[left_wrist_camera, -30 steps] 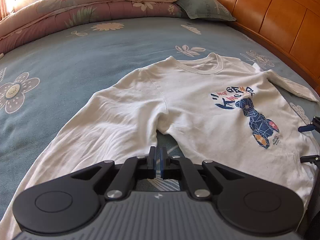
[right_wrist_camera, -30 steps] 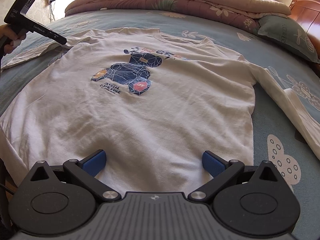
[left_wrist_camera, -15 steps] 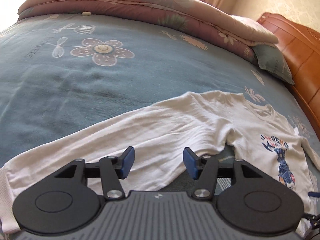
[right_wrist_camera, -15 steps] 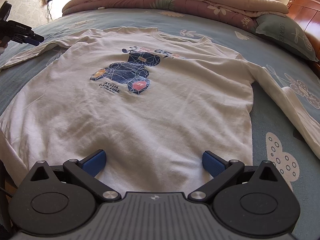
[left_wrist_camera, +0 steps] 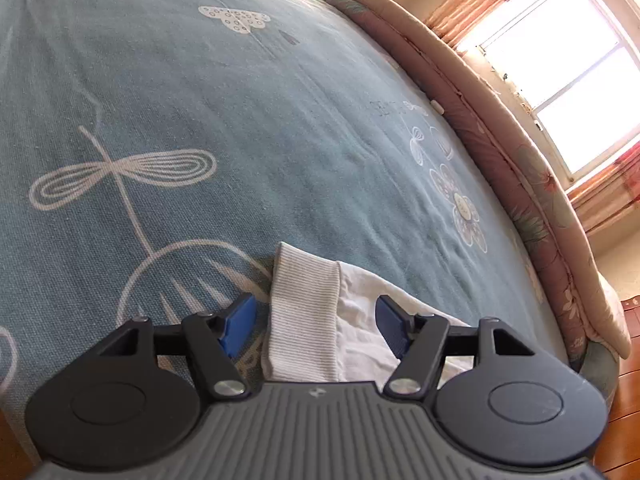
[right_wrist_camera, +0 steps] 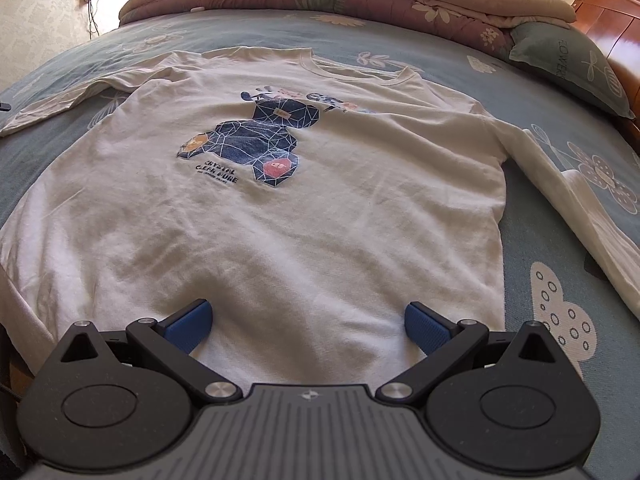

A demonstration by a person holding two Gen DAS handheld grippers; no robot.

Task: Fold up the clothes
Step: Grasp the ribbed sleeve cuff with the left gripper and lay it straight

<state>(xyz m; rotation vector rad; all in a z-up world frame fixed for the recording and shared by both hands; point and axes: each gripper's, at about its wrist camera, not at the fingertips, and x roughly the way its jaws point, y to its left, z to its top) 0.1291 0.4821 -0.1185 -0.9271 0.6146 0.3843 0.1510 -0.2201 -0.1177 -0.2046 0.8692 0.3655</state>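
White long-sleeved shirt spread flat, print up, on the blue bedspread. Ribbed cuff of one sleeve lying between the pads of the left tongs, sleeve axis running back toward the tongs body. Left tongs spread wide, straddling cuff, gripping nothing. Right tongs also wide, empty, over the shirt hem. Left nearer the sleeve; closing on the cuff judged next.

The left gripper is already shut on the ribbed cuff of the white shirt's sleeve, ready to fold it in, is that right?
Not quite. The left wrist view shows the left gripper open: its blue pads stand apart on either side of the ribbed cuff of the white shirt, not closed on it. The cuff does lie between them, so the grasp is lined up but not made.
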